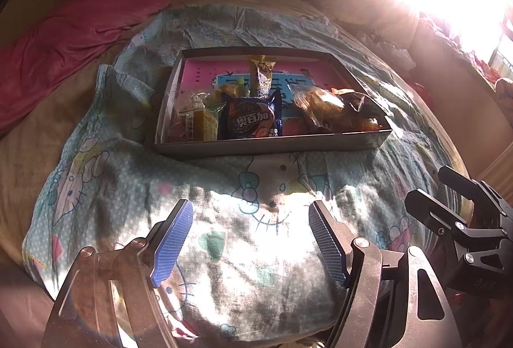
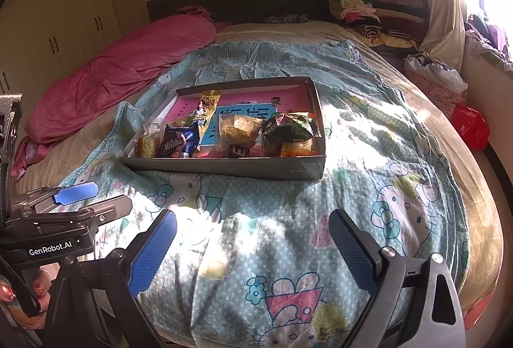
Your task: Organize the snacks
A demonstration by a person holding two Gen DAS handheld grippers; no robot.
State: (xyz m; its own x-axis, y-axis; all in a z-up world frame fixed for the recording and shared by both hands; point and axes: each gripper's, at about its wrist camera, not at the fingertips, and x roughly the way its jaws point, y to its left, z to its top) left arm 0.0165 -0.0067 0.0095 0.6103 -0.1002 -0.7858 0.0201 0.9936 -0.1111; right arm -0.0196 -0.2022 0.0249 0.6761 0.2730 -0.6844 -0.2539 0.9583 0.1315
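Left gripper point(image 1: 251, 239): jaws spread wide, nothing between the blue pads point(image 1: 173, 239); it hovers over the sunlit blanket, near side of the tray. Its body shows at the left edge of the right wrist view, one blue pad visible there.
Right gripper point(image 2: 253, 248): jaws likewise wide apart and holding nothing; poised above the blanket, short of the tray. Part of its black frame shows at the right edge of the left wrist view.
Tray point(image 1: 272, 146): shallow grey box, lying flat on the blanket, pink and blue printed sheet lining its floor.
Snacks, location: all visible packets lie inside the tray, crowded toward its near wall.
Blue cookie packet point(image 1: 251, 120): near the middle of the near wall, lettering facing up.
Yellow wafer packet point(image 1: 200, 123): just left of the blue cookie packet, touching it.
Long gold stick packet point(image 1: 263, 75): lies lengthwise behind the blue cookie packet, pointing toward the far wall.
Clear-wrapped pastry point(image 2: 239, 128): right of centre, beside the dark green packet point(image 2: 290, 126); an orange packet point(image 2: 298, 149) sits in the near right corner.
Blanket point(image 2: 368, 155): pale blue cartoon-cat print, rumpled, spread over the bed.
Pink bedding roll point(image 2: 128, 69): along the left side of the bed, well apart from the tray.
Folded clothes point(image 2: 356, 4): stacked by the headboard, far right.
Light: strong glare from the window at the right; detail washed out there.
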